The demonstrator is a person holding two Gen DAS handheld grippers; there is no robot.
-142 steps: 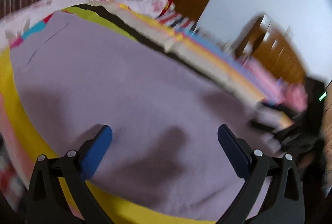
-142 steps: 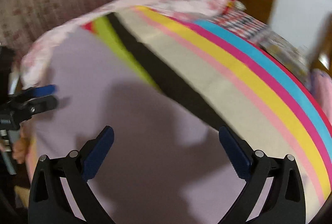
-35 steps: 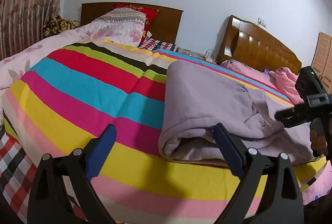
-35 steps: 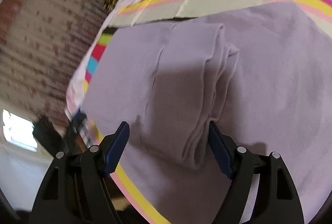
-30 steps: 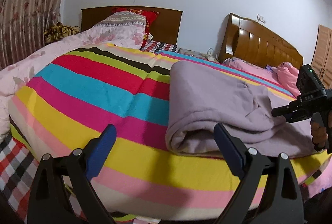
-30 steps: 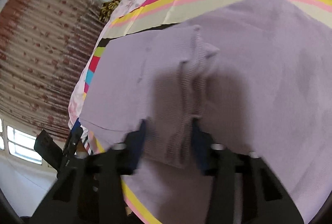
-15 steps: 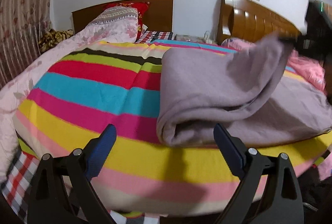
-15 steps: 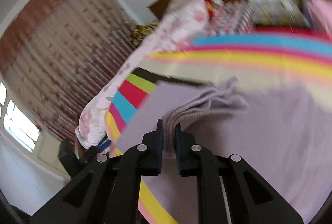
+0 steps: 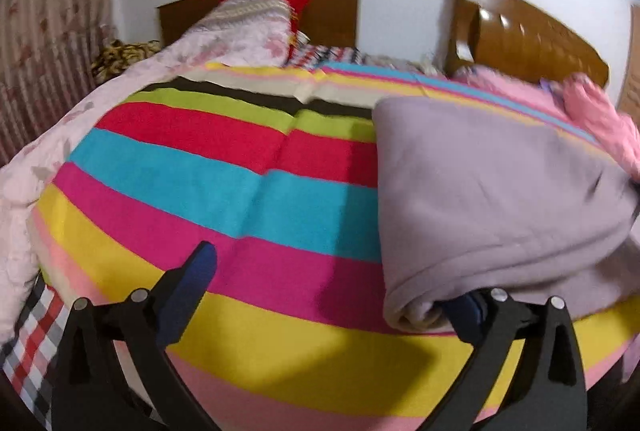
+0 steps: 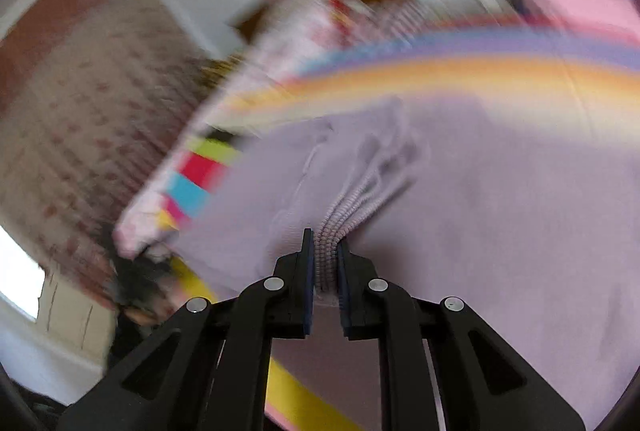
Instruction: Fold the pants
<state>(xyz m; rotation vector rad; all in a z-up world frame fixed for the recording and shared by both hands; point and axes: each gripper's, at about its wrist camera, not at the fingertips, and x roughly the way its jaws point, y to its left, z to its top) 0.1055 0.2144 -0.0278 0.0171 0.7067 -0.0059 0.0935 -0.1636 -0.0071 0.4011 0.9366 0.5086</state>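
**Pants pinched at the ribbed band, lying on the striped bed**

The pants (image 9: 492,191), a lilac knit, are lying partly folded on the right side of the striped bedspread (image 9: 224,183), their rolled fold edge facing us near the foot of the bed. In the right wrist view we are seeing the same pants (image 10: 500,215) spread across the bedspread (image 10: 440,79), with a bunched ribbed band rising toward the camera. Our right hand-held gripper (image 10: 325,259) is clamping that ribbed band, its jaws nearly together with the gathered cloth pressed between the blue pads. Our left hand-held gripper (image 9: 332,279) is standing at its widest; its jaws have just been opening further, with nothing pinched between them. Its right finger is sitting just under the rolled fold edge of the pants, while its left finger (image 9: 192,283) is hovering over the pink and yellow stripes. Beyond the pants we are seeing a pink floral quilt (image 9: 48,159), a pillow (image 9: 248,15) against a wooden headboard (image 9: 332,11), and a second headboard (image 9: 528,43) to the right. The right wrist view is blurring heavily.
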